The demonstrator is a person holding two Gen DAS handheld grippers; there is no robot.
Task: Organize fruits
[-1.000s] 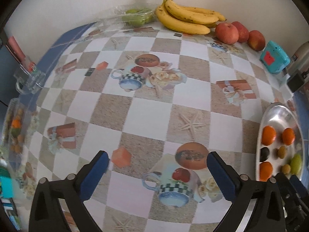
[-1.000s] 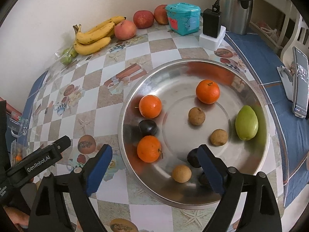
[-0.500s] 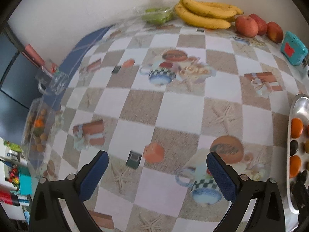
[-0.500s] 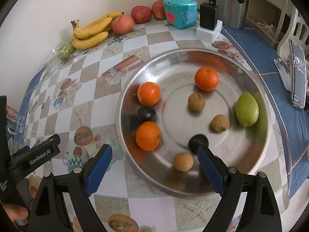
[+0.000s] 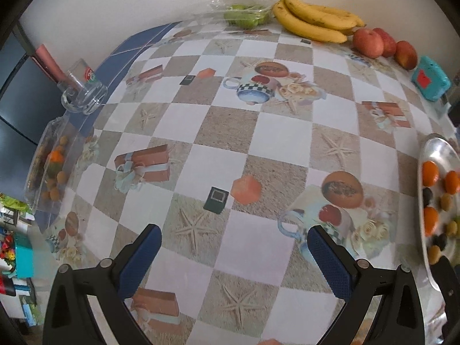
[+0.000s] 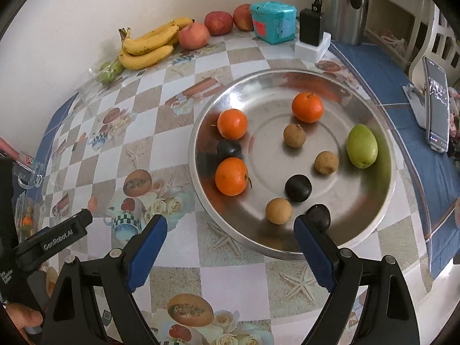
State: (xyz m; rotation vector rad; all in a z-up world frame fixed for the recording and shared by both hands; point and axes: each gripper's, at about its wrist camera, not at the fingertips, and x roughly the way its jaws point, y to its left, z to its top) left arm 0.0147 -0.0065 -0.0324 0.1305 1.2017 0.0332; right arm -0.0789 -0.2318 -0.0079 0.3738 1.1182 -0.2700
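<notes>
Two grippers are held over the checkered tablecloth, each with its jaws spread wide and nothing between them. The right gripper is positioned at the near rim of the steel tray, and a dark plum is seen just beside its right finger, partly hidden by it. Slightly farther in, a tan longan and a second dark plum are found ahead of the jaws, and an orange tangerine is seen to the left. Deeper in the tray two more longans, a third plum, two more tangerines and a smooth green mango are spread apart. The left gripper is held over bare cloth, with the tray seen only at the right edge. A bunch of spotted yellow bananas, red apples, bagged green fruit and a teal box are lined along the far wall.
</notes>
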